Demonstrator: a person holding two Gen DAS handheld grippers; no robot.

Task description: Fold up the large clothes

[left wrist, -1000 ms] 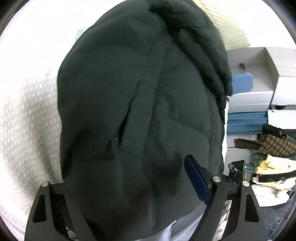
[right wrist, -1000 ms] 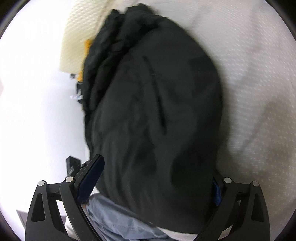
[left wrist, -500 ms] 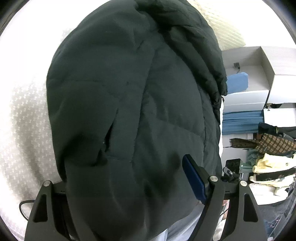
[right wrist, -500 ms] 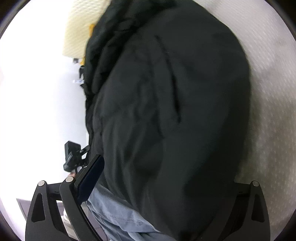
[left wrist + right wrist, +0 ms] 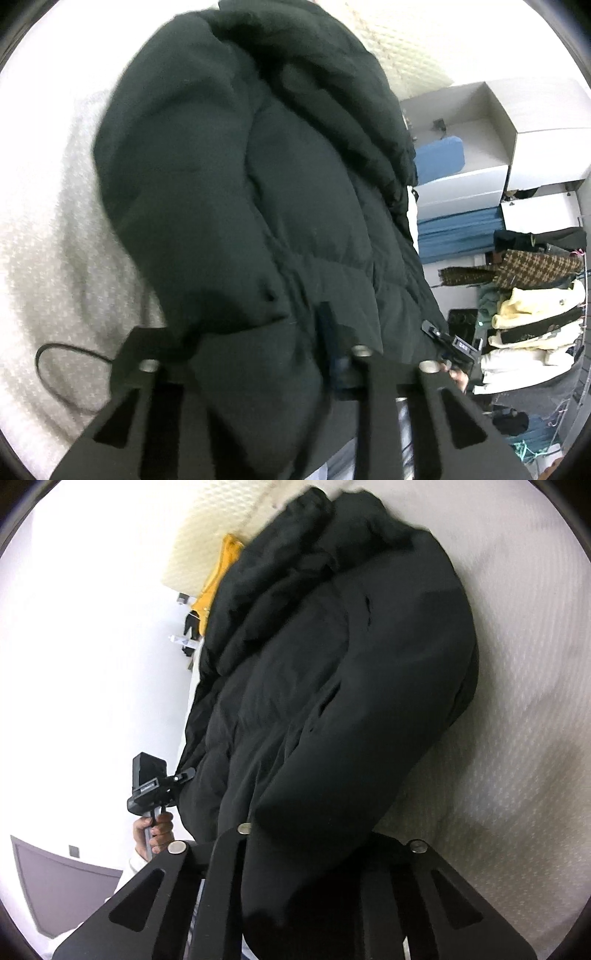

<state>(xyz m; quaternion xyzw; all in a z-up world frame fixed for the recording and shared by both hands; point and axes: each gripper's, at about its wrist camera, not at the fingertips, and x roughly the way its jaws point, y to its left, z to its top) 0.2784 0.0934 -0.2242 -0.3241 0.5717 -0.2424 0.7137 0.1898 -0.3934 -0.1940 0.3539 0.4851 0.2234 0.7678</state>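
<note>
The left gripper's [image 5: 255, 347] fingers [image 5: 328, 325] are pinched on the near hem of a black puffer jacket [image 5: 258, 177], the padded cloth bunched between them; the right gripper [image 5: 325, 834] likewise has its fingers closed on a thick fold of the same jacket [image 5: 332, 664], their tips buried in the cloth. The jacket lies on a white textured bed cover [image 5: 55, 221], hood end far, hem end near. A thin black cable [image 5: 55, 354] loops on the cover at the left. To the right stand open white boxes [image 5: 480, 122] with a blue pad [image 5: 439, 155], and a heap of folded clothes [image 5: 528, 314]. In the right wrist view a hand [image 5: 155, 830] holds the other gripper's handle; its small label is too blurred to read. Orange cloth [image 5: 218, 579] lies at the far end.
</note>
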